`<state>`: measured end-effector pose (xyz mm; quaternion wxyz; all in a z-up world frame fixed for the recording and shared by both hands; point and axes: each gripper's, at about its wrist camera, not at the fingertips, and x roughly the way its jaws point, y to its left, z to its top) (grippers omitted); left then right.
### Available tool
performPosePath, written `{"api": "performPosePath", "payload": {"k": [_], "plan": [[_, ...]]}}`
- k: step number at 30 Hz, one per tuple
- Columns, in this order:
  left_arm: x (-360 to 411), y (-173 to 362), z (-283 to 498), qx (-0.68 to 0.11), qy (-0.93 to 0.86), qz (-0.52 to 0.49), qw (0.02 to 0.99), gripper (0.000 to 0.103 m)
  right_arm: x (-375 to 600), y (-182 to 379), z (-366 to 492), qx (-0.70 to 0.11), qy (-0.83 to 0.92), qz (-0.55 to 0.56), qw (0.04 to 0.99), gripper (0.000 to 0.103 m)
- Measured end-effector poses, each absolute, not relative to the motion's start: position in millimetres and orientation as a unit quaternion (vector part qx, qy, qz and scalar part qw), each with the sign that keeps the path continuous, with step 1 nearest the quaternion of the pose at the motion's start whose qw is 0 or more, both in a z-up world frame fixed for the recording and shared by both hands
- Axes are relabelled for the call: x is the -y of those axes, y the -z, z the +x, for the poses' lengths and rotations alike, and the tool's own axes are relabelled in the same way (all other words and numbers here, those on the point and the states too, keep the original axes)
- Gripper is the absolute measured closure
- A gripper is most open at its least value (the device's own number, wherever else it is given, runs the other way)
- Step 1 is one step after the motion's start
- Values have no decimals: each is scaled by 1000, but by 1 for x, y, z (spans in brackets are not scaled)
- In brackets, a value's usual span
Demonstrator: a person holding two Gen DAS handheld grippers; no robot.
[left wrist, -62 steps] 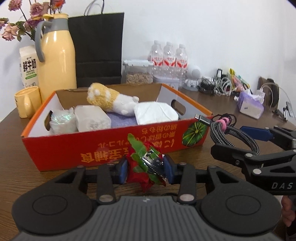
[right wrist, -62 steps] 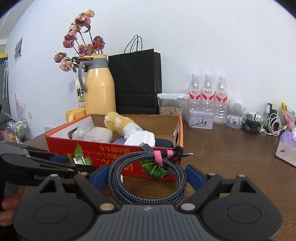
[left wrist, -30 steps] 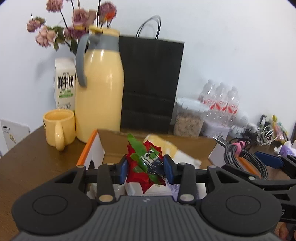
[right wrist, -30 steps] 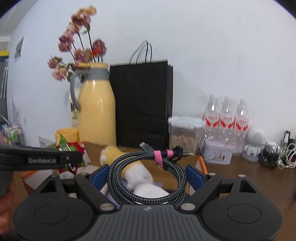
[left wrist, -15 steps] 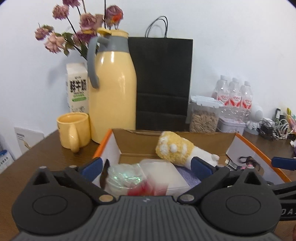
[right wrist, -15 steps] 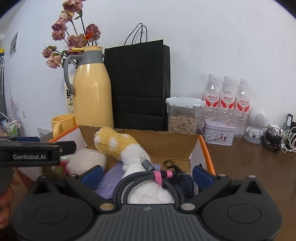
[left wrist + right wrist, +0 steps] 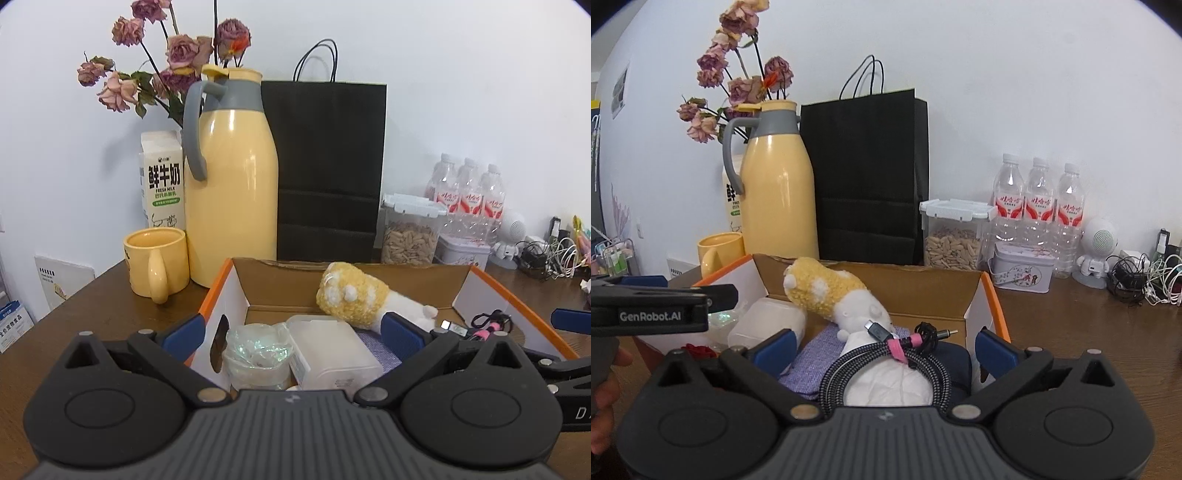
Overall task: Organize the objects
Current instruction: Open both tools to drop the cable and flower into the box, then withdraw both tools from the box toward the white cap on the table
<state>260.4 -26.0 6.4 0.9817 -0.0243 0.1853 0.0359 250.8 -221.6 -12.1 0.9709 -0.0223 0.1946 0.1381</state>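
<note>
Right wrist view: both grippers' fingers have just sprung wide over the box, the coiled cable lying free inside.

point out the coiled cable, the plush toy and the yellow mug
coiled cable point(image 7: 886, 363): right wrist view, braided loop just below the pink tie.
plush toy point(image 7: 352, 295): left wrist view, middle of its yellow fuzzy part.
yellow mug point(image 7: 157, 258): left wrist view, outer wall above the handle.

The box sits on the table, holding a plush toy at the back and a coiled cable in front. Behind it stand a jug and paper bag, a mug to the jug's left.
</note>
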Motion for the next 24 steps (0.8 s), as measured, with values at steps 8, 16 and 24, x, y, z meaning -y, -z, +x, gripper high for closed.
{"api": "performPosePath", "payload": {"k": [8,16,24], "plan": [[24,-20,230,-177,-12,-27,984,0,225,-4,221,-173,-148,-26,974,0],[14,-25,195,-185,4,-17,983,0,225,-12,185,-184,-155,-42,970,0],[0,-14,172,-217,-10,-4,976,0,226,3,162,-228,-158,-53,959,0]]}}
